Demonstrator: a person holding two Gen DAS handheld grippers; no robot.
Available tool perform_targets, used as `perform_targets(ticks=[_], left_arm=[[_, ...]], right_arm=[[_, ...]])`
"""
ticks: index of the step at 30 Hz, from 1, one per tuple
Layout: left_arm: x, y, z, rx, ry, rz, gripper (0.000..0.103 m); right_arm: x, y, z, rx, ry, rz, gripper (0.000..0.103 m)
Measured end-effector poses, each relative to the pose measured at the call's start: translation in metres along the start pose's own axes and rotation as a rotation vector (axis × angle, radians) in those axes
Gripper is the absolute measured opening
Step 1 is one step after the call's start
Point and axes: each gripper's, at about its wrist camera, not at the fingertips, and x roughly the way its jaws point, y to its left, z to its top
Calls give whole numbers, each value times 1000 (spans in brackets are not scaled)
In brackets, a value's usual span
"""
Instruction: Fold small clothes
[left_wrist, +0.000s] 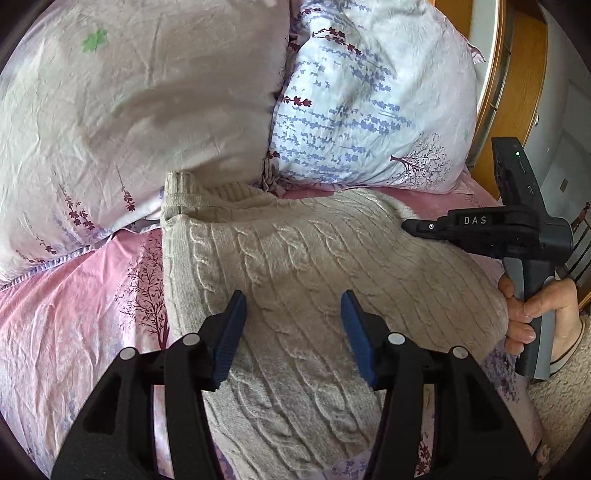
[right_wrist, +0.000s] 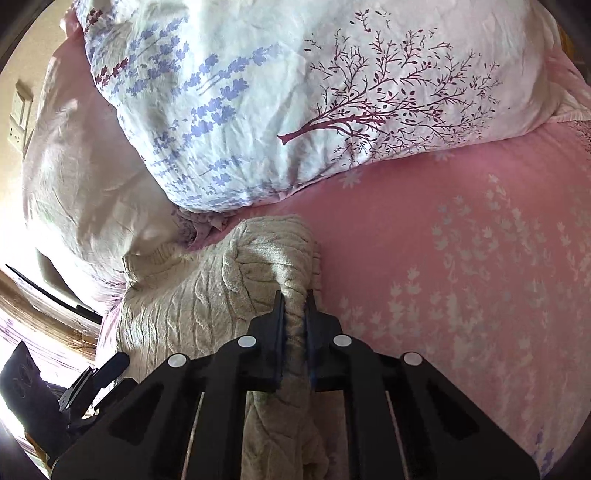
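A cream cable-knit sweater (left_wrist: 295, 258) lies on a pink bedsheet (left_wrist: 74, 314), its ribbed collar toward the pillows. My left gripper (left_wrist: 293, 299) hovers over the sweater's middle with its blue pads apart and nothing pinched between them. In the right wrist view my right gripper (right_wrist: 295, 299) is shut on a bunched fold of the sweater (right_wrist: 266, 254) at the garment's right edge. The right gripper (left_wrist: 421, 227) also shows in the left wrist view, held by a hand (left_wrist: 532, 310) at the sweater's right side.
Two pillows lie behind the sweater: a pale one (left_wrist: 129, 110) at left and a lavender-print one (left_wrist: 369, 103) at right. A wooden headboard (left_wrist: 524, 74) rises at the far right. Bare pink sheet (right_wrist: 461, 240) spreads to the right of the sweater.
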Motion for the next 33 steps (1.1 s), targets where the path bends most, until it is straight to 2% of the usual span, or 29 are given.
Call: perform_targets(ticks=[2, 4, 7, 9, 11, 13, 14, 16, 21, 23, 25, 28, 30, 31, 33], left_arm=[[-3, -1, -1, -4, -5, 0, 54], [-10, -1, -4, -8, -11, -8, 54], [-29, -2, -12, -21, -32, -54, 54], [-39, -2, -19, -30, -44, -106, 54], [-41, -3, -27, -31, -32, -117, 55], [-40, -4, -35, -19, -25, -106, 55], [-39, -5, -38, -15, -23, -99, 55], [-37, -5, -41, -26, -16, -99, 55], [-38, -6, -44, -57, -25, -82, 55], [-53, -3, -48, -83, -49, -80, 60], [-70, 0, -57, -98, -85, -40, 74], [-88, 4, -74, -119, -108, 41, 81], [-93, 6, -85, -141, -97, 87, 88], [-94, 6, -90, -150, -87, 127, 93], [-94, 5, -98, -154, -70, 188, 95]], right_arm=[[-11, 9, -3, -45, -21, -19, 15], [-28, 16, -10, -80, -47, -17, 24], [-58, 29, -27, -138, -75, 74, 26], [-72, 37, -42, -164, -59, 170, 26], [-74, 42, -57, -184, -11, 231, 29], [-66, 42, -68, -192, 42, 212, 33], [-57, 42, -73, -192, 62, 156, 33], [-40, 36, -77, -170, 84, 107, 27], [-41, 35, -78, -123, 37, 96, 25], [-54, 46, -86, -173, -2, 60, 34], [-72, 52, -97, -221, -51, 28, 68], [-95, 63, -117, -292, -146, -45, 87], [-102, 69, -129, -327, -182, -119, 100], [-104, 73, -137, -346, -204, -157, 102], [-106, 78, -148, -374, -226, -212, 102]])
